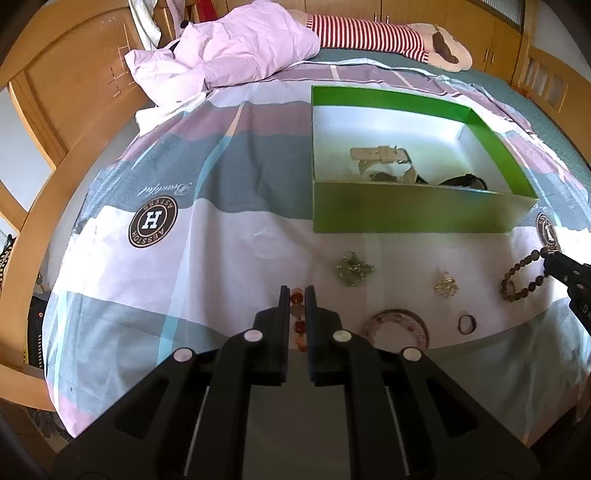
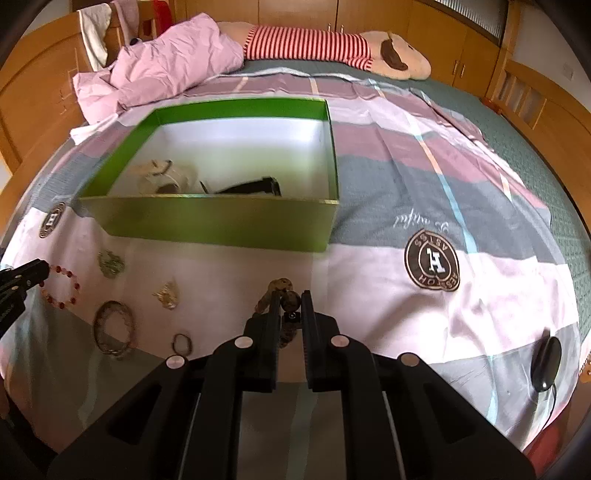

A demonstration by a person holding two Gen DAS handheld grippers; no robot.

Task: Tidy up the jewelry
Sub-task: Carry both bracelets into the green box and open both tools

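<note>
A green box [image 1: 406,214] with a white inside stands on the bed; a beige watch [image 1: 380,162] and a dark item [image 1: 465,181] lie in it. My left gripper [image 1: 297,291] is shut on a red bead bracelet [image 1: 298,317], seen from the right wrist view as a ring on the sheet [image 2: 61,286]. My right gripper [image 2: 290,297] is shut on a brown bead bracelet [image 2: 286,301], which also shows in the left wrist view [image 1: 522,277]. The box also shows in the right wrist view [image 2: 221,221].
On the sheet before the box lie two metal trinkets [image 1: 354,267] [image 1: 445,282], a large bangle [image 1: 397,326] and a small ring [image 1: 467,324]. A pink duvet [image 1: 229,48] and a striped plush toy [image 1: 388,35] lie at the bed's far end. A black oval device [image 2: 545,363] lies at right.
</note>
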